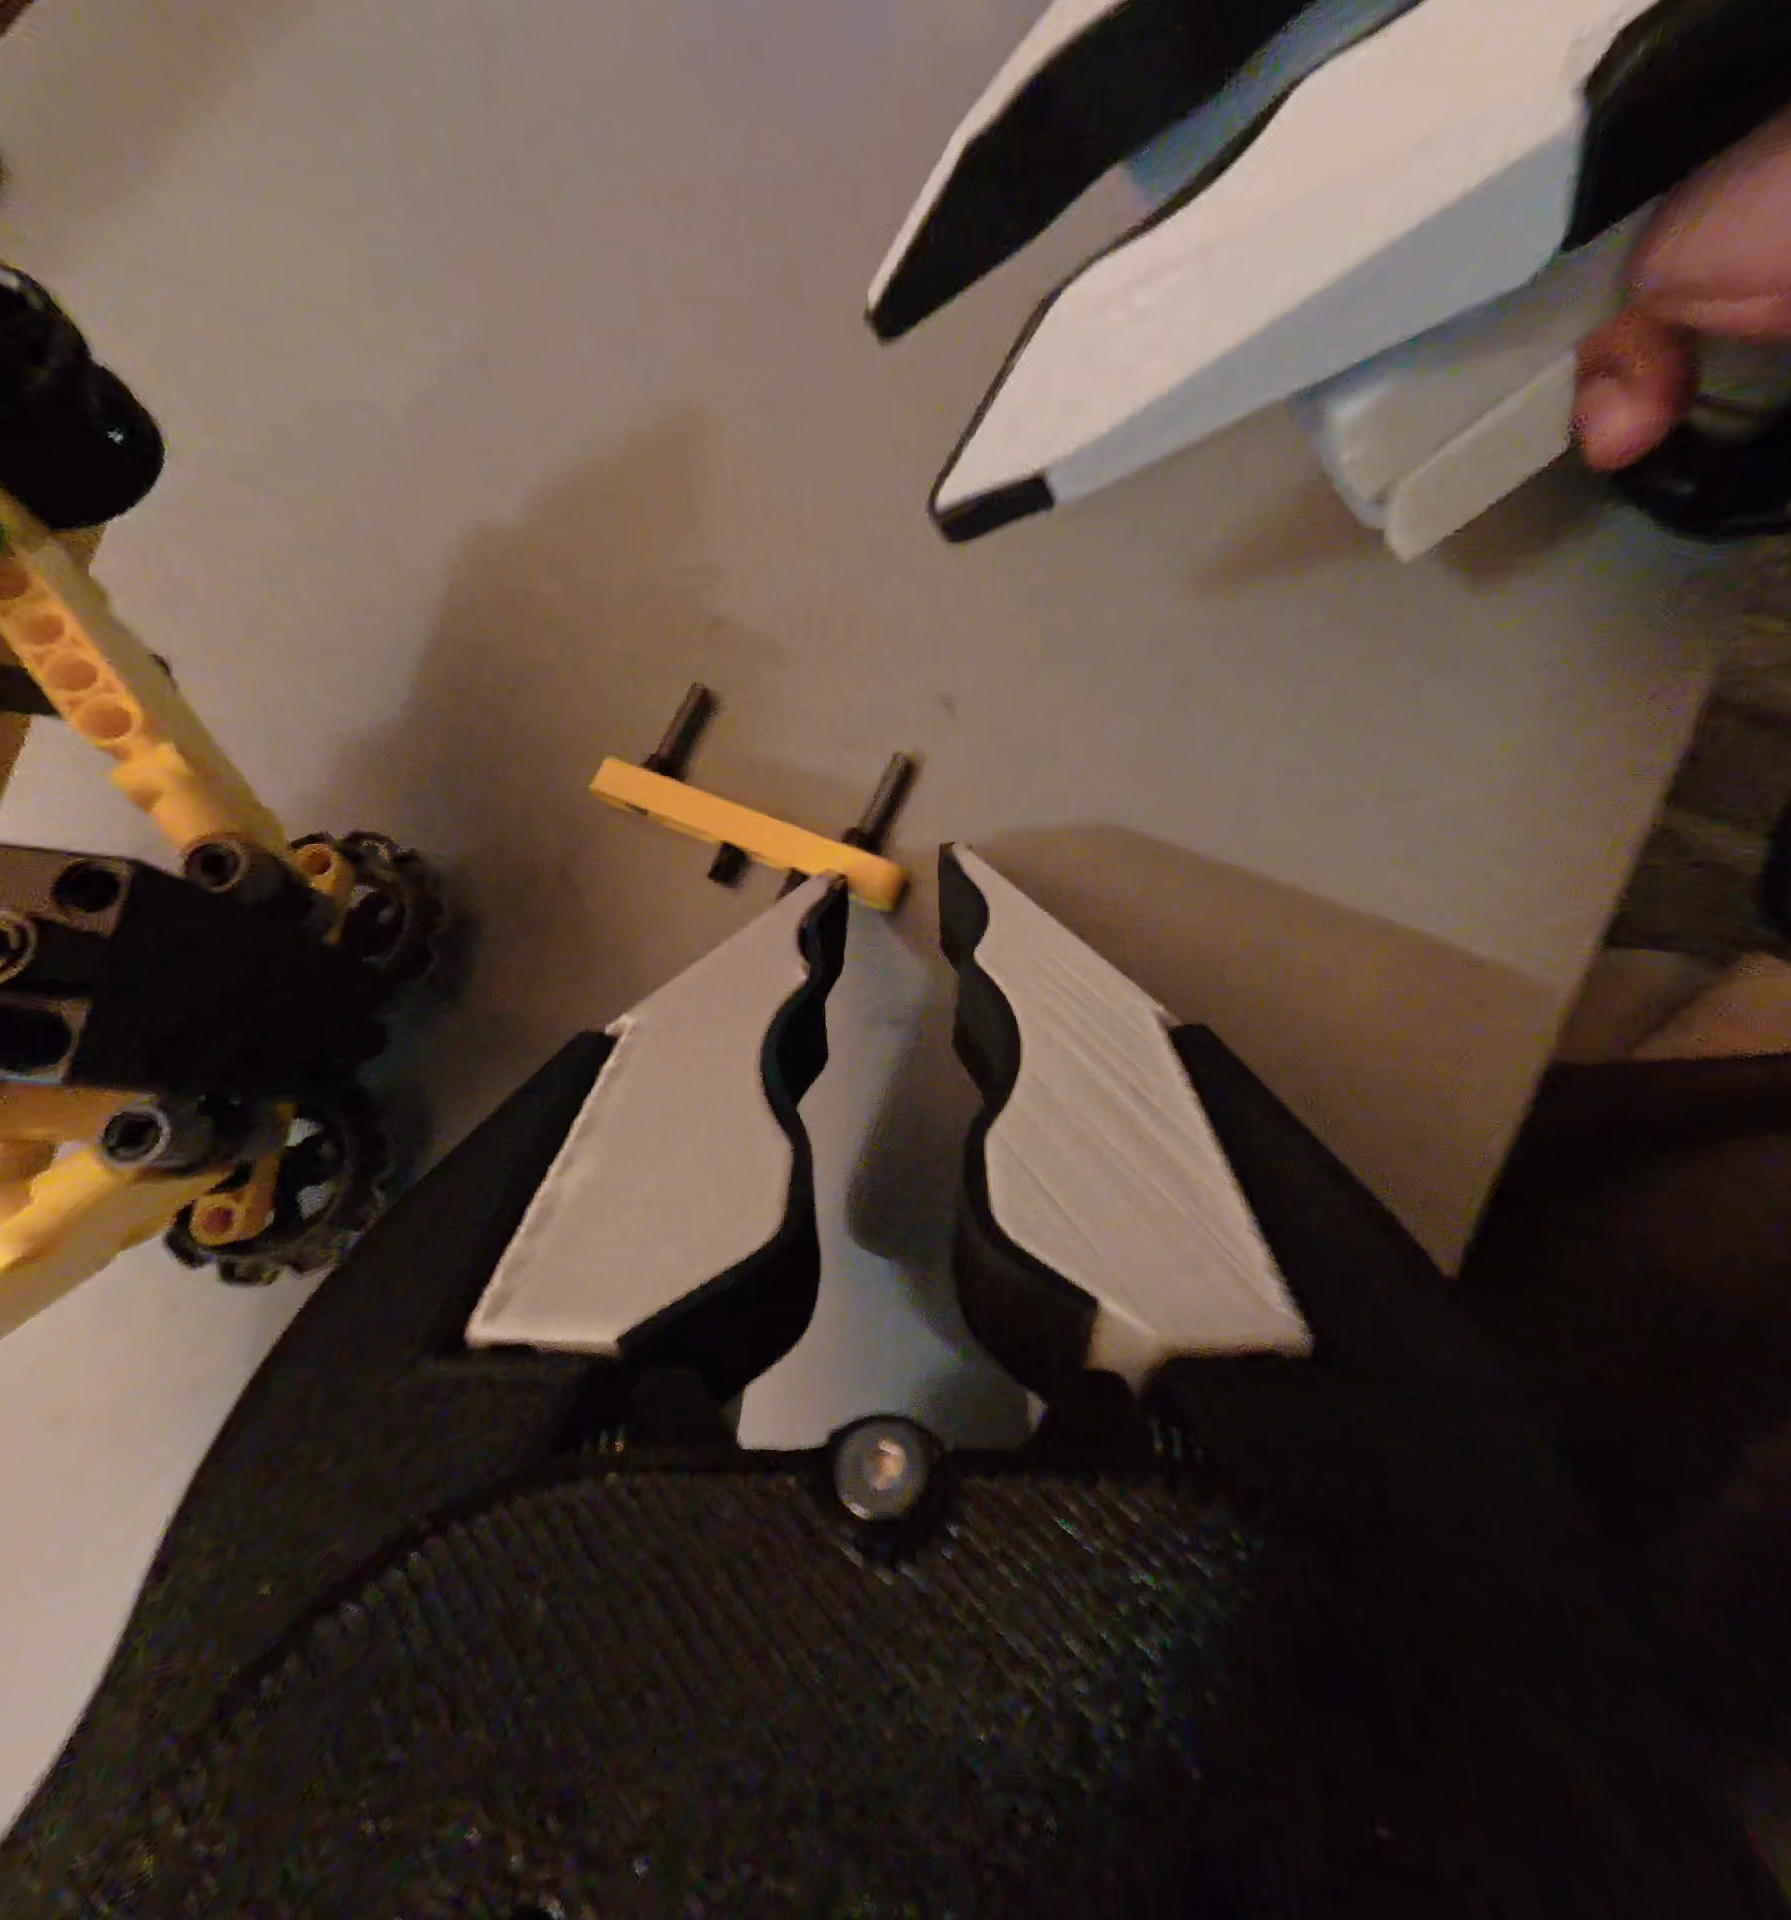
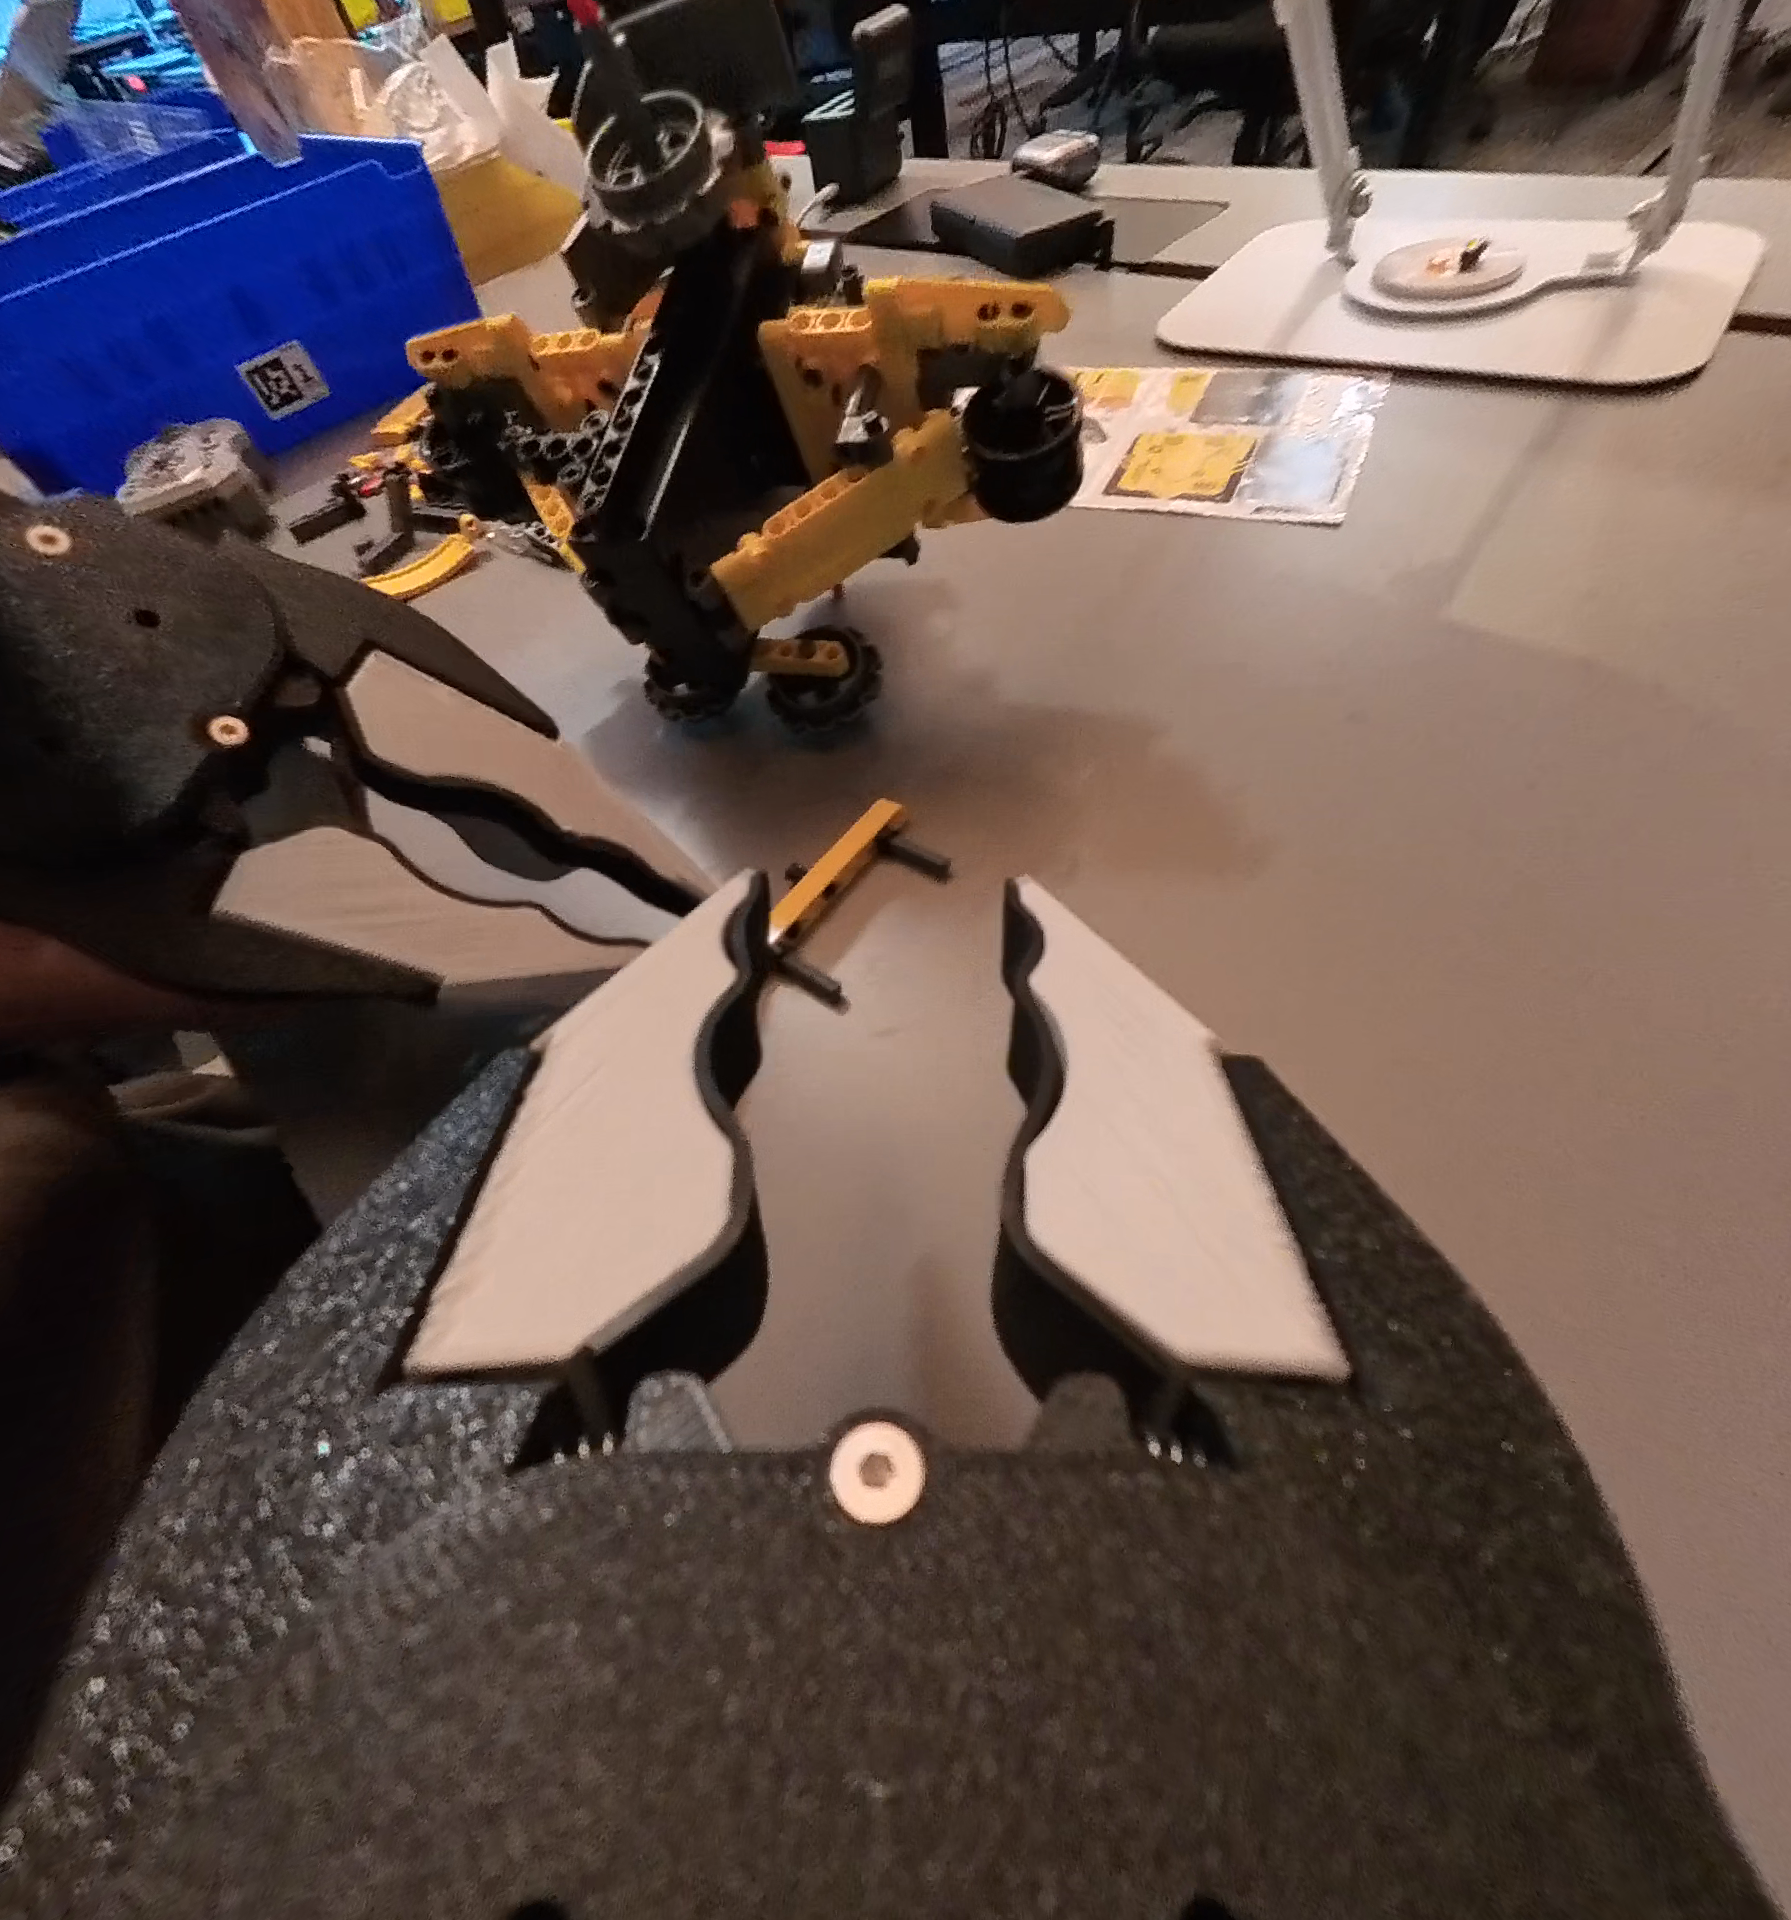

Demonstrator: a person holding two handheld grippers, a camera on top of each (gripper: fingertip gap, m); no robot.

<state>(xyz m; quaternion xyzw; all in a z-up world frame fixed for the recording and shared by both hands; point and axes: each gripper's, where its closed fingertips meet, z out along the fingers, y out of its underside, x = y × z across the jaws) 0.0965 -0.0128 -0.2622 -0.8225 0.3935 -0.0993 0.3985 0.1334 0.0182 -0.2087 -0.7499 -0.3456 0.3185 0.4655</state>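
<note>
In the left wrist view, the left hand-held gripper [image 1: 893,868] is seen with its jaws slightly parted and nothing held between them; a small yellow beam with two black axle pins [image 1: 751,826] lies flat on the table [image 1: 434,343] just ahead, and its near end is touched or nearly touched by the left fingertip. To the left, a yellow and black building-brick vehicle [image 1: 143,956] is seen with its small black wheels resting on the table, near the beam but apart from it. At the upper right, the right hand-held gripper [image 1: 906,410] is seen held by a person's hand [image 1: 1722,312], its jaws apart and empty, well clear of the beam. In the right wrist view, the right hand-held gripper [image 2: 883,883] is shown widely open with nothing grasped, and the yellow beam with two black axle pins [image 2: 837,871] lies just beyond its left fingertip, one pin reaching into the gap. The left hand-held gripper [image 2: 683,878] is seen entering from the left, its tips close to the beam. Beyond, the building-brick vehicle [image 2: 745,436] stands tilted on the grey table [image 2: 1442,831], with loose bricks [image 2: 392,520], a blue bin [image 2: 205,301], a printed sheet [image 2: 1234,447] and a grey stand base [image 2: 1462,301] behind it. A cluttered room is seen in the background.
</note>
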